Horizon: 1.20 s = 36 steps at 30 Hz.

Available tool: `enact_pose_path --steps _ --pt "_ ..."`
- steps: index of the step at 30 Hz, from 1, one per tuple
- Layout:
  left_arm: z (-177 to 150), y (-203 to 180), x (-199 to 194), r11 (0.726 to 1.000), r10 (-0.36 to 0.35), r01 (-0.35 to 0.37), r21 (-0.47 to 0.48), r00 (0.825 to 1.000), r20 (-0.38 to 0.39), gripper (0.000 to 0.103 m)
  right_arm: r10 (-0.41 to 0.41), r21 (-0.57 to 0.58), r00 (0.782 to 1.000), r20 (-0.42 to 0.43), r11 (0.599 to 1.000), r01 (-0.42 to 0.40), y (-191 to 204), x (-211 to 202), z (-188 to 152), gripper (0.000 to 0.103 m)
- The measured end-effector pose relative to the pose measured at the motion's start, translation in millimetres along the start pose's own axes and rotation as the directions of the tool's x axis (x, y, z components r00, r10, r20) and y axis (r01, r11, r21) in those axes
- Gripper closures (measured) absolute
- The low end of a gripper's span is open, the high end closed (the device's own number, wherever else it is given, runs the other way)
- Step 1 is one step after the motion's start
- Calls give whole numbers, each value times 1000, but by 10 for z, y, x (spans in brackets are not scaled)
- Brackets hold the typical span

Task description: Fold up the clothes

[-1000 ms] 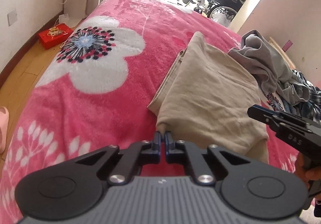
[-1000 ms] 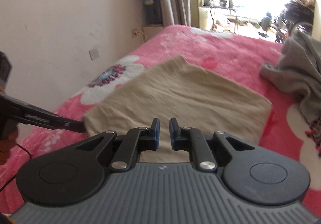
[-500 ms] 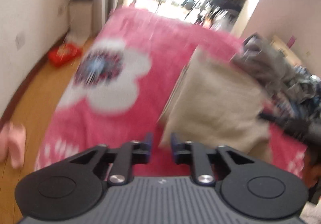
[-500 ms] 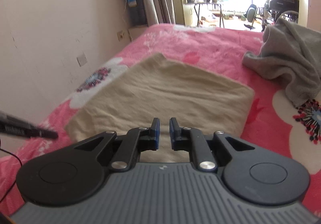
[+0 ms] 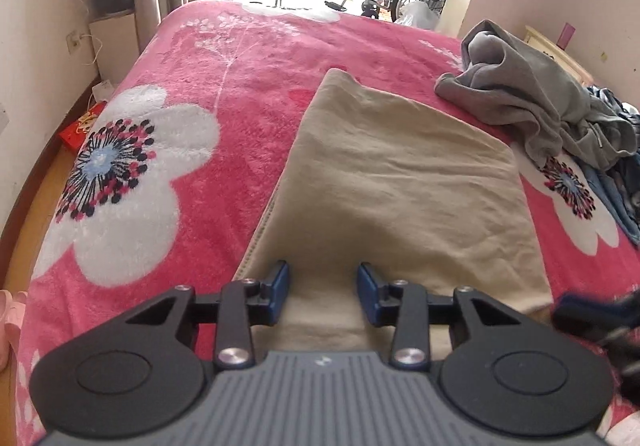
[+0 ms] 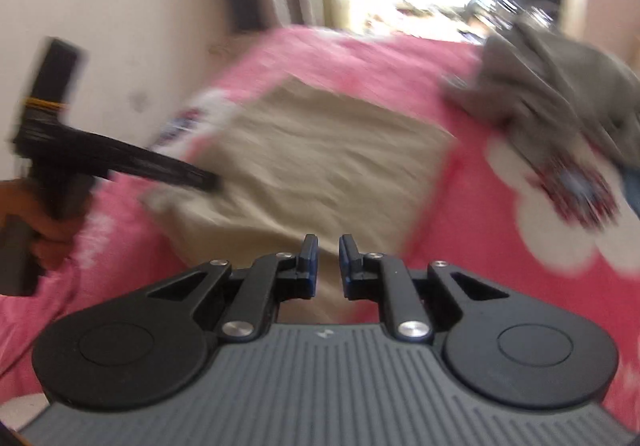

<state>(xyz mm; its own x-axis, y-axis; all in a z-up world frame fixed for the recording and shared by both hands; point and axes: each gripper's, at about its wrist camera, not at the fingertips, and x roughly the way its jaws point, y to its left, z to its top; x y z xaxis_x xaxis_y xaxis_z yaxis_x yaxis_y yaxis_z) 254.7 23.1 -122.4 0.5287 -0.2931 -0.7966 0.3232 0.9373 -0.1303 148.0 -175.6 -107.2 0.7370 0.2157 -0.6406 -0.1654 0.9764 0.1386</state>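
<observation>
Beige cloth, folded flat, lies in the middle of the pink flower blanket on the bed. The left gripper is over the near edge of the cloth — its jaws are opening, with cloth showing in the gap but not pinched. The right gripper is nearly shut with only a thin gap, and it holds nothing. A grey heap of clothes sits beside the cloth — near, not touching.
</observation>
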Motion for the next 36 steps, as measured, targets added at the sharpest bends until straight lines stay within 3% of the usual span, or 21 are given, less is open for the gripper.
enact_pose_path --steps 4,6,7,12,15,17,18,21,24,28,30,32,35,36 --pt "26 10 13 1000 16 -16 1 1000 -10 59 60 201 973 -223 979 -14 -115 274 -379 96" --pt "32 21 -8 1000 21 -21 -4 1000 -8 57 61 210 943 -326 978 9 -111 191 -537 96" --pt "44 23 -24 1000 24 -24 -8 1000 -12 57 75 235 939 -337 972 7 -145 114 -579 96" --pt "163 -91 -221 1000 7 -7 19 999 47 53 86 444 984 -153 896 -9 -634 -164 -385 93" --pt "278 -223 -243 998 -28 23 58 996 86 47 107 591 990 -94 806 -31 -961 -84 -358 90" --pt "330 -321 -83 996 1 -7 89 998 65 47 133 645 989 -64 762 -61 -1046 53 -342 90" --pt "350 -363 0 995 16 -22 102 998 54 47 152 645 987 -56 760 -81 -1047 135 -338 90" --pt "319 -305 255 996 45 -45 71 999 3 49 186 597 969 -164 801 -53 -857 305 -523 90" --pt "312 -233 258 999 27 -27 29 1000 10 49 254 598 935 -249 799 -58 -768 195 -667 91" --pt "301 -153 239 1000 13 -13 0 1000 13 49 150 614 979 -141 789 -32 -1008 -36 -441 92" --pt "311 -124 258 1000 11 -11 -23 1000 15 49 97 644 994 -58 764 -37 -1181 4 -258 91" --pt "332 -91 273 999 10 -9 -54 1000 20 48 95 645 994 -51 763 -39 -1224 169 -202 91" --pt "353 -35 305 996 5 -3 -91 1000 25 48 238 734 960 -150 677 -54 -1009 357 -551 91" --pt "358 -25 314 996 2 0 -91 1000 27 47 269 730 948 -172 680 -60 -916 293 -632 91"
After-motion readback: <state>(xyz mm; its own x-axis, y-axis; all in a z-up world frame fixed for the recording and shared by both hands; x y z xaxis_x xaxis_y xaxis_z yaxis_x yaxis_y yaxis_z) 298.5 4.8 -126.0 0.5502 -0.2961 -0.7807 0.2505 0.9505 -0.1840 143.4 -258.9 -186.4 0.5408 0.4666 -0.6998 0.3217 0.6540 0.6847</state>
